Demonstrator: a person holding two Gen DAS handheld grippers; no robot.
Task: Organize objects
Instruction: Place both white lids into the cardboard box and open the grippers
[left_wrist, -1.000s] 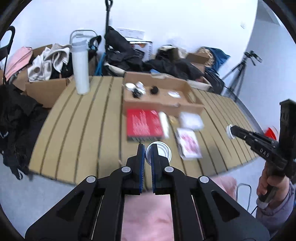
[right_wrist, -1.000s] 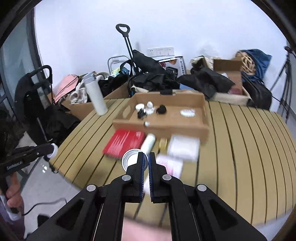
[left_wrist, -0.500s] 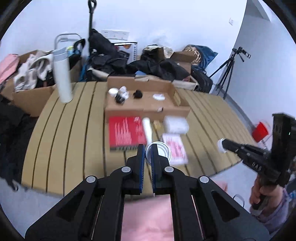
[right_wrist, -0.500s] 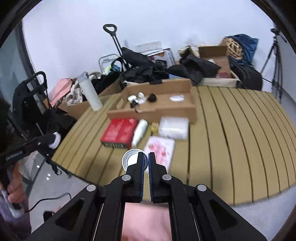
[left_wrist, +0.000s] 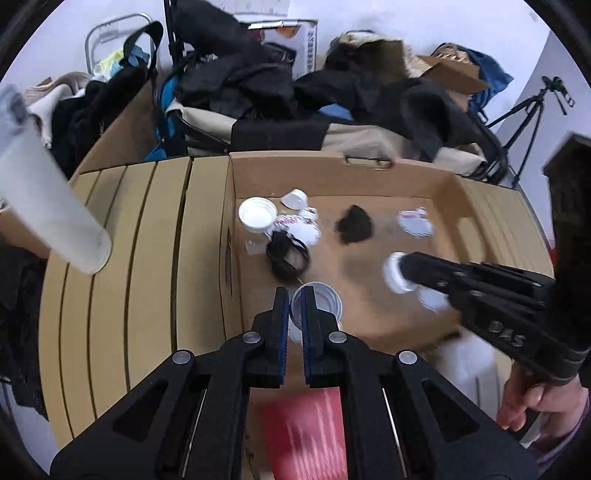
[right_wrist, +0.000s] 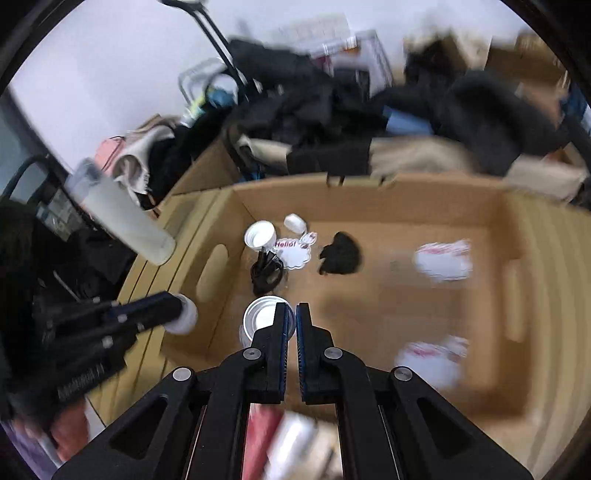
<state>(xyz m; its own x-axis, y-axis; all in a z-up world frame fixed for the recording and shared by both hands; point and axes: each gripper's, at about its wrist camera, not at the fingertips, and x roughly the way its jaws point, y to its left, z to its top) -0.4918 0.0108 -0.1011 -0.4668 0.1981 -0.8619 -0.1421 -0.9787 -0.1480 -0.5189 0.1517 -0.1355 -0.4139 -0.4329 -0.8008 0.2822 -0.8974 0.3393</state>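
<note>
My left gripper is shut on a small clear cup and holds it over the open cardboard box. My right gripper is shut on a small white cup above the box's left part. In the left wrist view the right gripper's tip with its white cup reaches in from the right. In the right wrist view the left gripper sits just left of the box wall. The box holds a white cup, a black cable coil, a black lump and white stickers.
A white bottle stands on the slatted wooden table left of the box. A red booklet lies at the box's near side. Bags, dark clothes and cardboard boxes pile behind the table. A tripod stands at right.
Both grippers have moved forward from the table's near edge to over the box, each still holding its cup. The box and its contents now fill the views.
</note>
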